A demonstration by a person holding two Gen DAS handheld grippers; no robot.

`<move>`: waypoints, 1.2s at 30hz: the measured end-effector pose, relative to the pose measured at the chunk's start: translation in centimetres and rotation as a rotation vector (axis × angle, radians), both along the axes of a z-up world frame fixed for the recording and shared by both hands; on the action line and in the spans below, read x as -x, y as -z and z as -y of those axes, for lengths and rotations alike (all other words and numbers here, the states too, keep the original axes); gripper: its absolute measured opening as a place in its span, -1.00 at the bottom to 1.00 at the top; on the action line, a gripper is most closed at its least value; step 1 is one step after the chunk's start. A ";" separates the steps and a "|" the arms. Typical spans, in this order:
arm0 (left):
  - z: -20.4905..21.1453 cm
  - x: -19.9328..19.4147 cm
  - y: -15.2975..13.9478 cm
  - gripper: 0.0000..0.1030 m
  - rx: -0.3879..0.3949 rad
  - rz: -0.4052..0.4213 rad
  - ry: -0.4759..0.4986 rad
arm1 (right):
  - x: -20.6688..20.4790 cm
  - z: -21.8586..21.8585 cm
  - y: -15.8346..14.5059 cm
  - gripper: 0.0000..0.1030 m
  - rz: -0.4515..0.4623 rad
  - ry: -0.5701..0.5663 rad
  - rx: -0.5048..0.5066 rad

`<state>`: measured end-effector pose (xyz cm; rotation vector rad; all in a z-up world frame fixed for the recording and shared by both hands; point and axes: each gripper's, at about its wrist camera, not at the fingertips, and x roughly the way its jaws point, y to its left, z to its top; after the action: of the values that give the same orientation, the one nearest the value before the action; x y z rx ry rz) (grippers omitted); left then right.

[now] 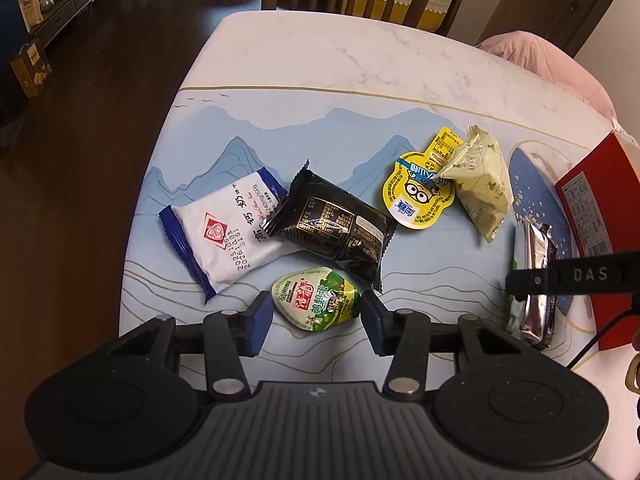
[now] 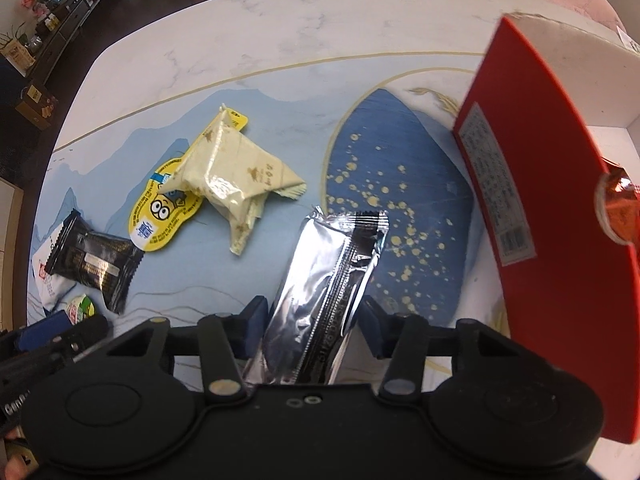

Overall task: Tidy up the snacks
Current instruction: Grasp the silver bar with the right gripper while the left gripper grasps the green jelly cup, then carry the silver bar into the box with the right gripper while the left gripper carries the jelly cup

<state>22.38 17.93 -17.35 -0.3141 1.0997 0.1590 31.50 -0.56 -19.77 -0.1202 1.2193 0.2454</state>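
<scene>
Green foil first: in the left wrist view, the left gripper (image 1: 317, 312) has its blue fingers (image 1: 258, 322) either side of a small green snack cup (image 1: 316, 299) on the table (image 1: 304, 52), pads at its edges, though whether they truly press on it I cannot tell. Just beyond the fingers lies a black wrapped snack (image 1: 336, 224), with a white and blue packet (image 1: 224, 232) beyond the left finger, touching the black one. Further out, past the right finger, a yellow cartoon cup (image 1: 416, 196) sits partly under a pale cream packet (image 1: 480, 184). Far right, a silver packet (image 1: 536, 280) and the red box (image 1: 592, 216).

Over to the right wrist view: the right gripper (image 2: 312, 328) has that silver packet between its fingers (image 2: 252, 326), running lengthwise out ahead over the blue gold-speckled patch. The left finger sits against it; the right finger looks a touch apart, so a firm clamp is not certain. Right of the fingers the red box stands open, white inside. Ahead-left, the cream packet overlaps the yellow cup.
</scene>
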 end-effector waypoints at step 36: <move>12.3 6.6 -11.9 -0.12 0.039 0.230 0.160 | 8.8 12.6 -11.5 -0.06 0.222 -0.210 -0.068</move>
<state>15.83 5.60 -5.41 -0.2709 0.8964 -0.0410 22.68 -13.18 -8.31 -0.2114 0.9766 0.4444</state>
